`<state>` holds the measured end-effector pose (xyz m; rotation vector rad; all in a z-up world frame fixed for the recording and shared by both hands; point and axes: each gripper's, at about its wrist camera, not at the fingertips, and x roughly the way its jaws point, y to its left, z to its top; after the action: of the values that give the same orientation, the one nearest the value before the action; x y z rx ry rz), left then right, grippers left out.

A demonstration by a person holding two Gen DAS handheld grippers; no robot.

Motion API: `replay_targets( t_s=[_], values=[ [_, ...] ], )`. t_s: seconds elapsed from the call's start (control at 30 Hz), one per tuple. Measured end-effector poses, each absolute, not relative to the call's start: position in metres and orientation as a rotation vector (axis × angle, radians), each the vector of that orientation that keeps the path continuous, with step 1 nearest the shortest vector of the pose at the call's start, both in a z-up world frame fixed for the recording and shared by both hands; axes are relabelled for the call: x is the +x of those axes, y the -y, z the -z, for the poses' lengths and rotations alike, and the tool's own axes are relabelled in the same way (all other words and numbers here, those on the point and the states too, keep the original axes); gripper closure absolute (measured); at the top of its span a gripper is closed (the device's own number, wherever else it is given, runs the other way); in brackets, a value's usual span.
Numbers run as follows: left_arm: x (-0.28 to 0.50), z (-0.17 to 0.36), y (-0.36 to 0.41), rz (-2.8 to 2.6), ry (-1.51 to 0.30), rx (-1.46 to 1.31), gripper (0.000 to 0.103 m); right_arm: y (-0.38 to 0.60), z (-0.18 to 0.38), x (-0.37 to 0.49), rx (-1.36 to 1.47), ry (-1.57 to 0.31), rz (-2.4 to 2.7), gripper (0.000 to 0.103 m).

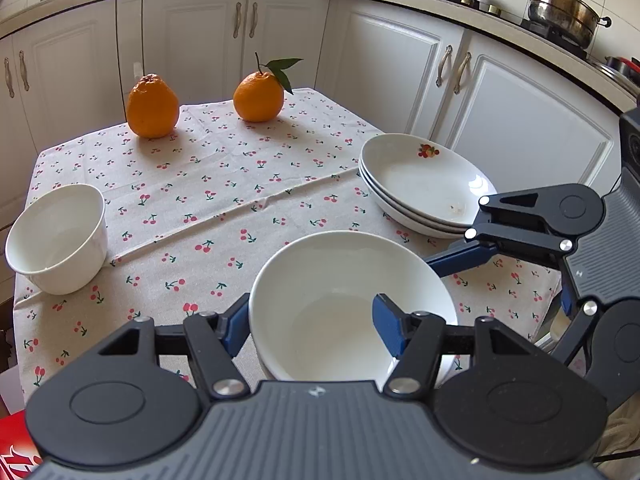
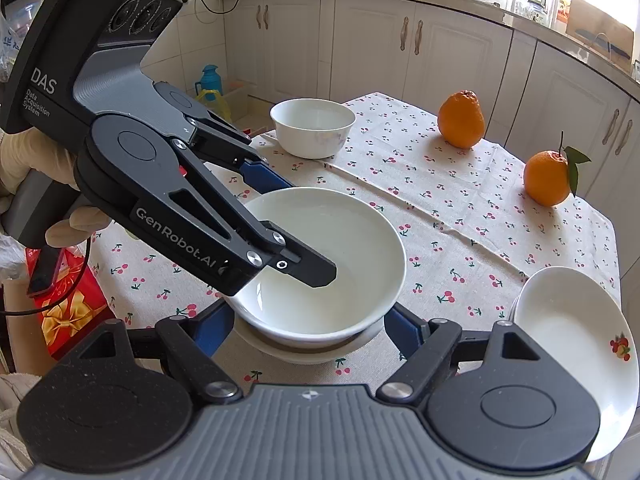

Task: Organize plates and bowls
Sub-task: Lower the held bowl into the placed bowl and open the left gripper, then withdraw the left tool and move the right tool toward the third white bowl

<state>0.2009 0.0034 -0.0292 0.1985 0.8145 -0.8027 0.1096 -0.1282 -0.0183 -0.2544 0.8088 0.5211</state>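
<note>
Straddling the near rim of a white bowl (image 1: pixel 348 300), the left gripper (image 1: pixel 310 324) has one blue finger outside the wall and one inside; the jaws stand spread about the rim, and whether the pads actually pinch it cannot be told. That bowl sits nested in a second bowl (image 2: pixel 308 350) on the cherry-print cloth (image 1: pixel 224 208), so the stacking step for bowls appears to be in hand, seemingly at the point of release. The right gripper (image 2: pixel 308 330) hovers just short of the same stack, fingers spread wide on either side, holding nothing. Beside the stack, toward the right, three shallow plates (image 1: pixel 424 188) lie piled, the top one bearing a fruit motif; further off at the left edge stands a lone small bowl (image 1: pixel 60 240), apart from everything. Judged next: free the rim cleanly, then fetch that small bowl and seat it squarely. Two oranges (image 1: pixel 152 106) occupy the far edge.
</note>
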Motion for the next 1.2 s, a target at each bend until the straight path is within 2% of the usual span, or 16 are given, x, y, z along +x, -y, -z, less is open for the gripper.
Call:
replay_targets(
  t_s=[0.17, 0.3, 0.4, 0.53, 0.83, 1.2],
  values=[
    [0.200, 0.029, -0.005, 0.806, -0.806, 0.195, 0.037, 0.127, 0.021, 0.109, -0.262, -0.811, -0.524, 0.017],
    [0.198, 0.028, -0.006, 0.802, -0.798, 0.200, 0.031, 0.129, 0.018, 0.108, -0.256, -0.778, -0.521, 0.002],
    [0.197, 0.026, -0.010, 0.792, -0.794, 0.199, 0.026, 0.131, 0.013, 0.106, -0.245, -0.759, -0.537, 0.001],
    [0.194, 0.021, -0.018, 0.769, -0.773, 0.191, 0.013, 0.128, 0.010, 0.105, -0.252, -0.749, -0.537, 0.000],
    [0.187, 0.015, -0.040, 0.714, -0.741, 0.196, 0.008, 0.120, 0.006, 0.106, -0.274, -0.730, -0.549, 0.000],
    [0.195, 0.021, -0.072, 0.640, -0.722, 0.169, 0.008, 0.114, 0.000, 0.116, -0.293, -0.721, -0.543, 0.000]
  ],
)
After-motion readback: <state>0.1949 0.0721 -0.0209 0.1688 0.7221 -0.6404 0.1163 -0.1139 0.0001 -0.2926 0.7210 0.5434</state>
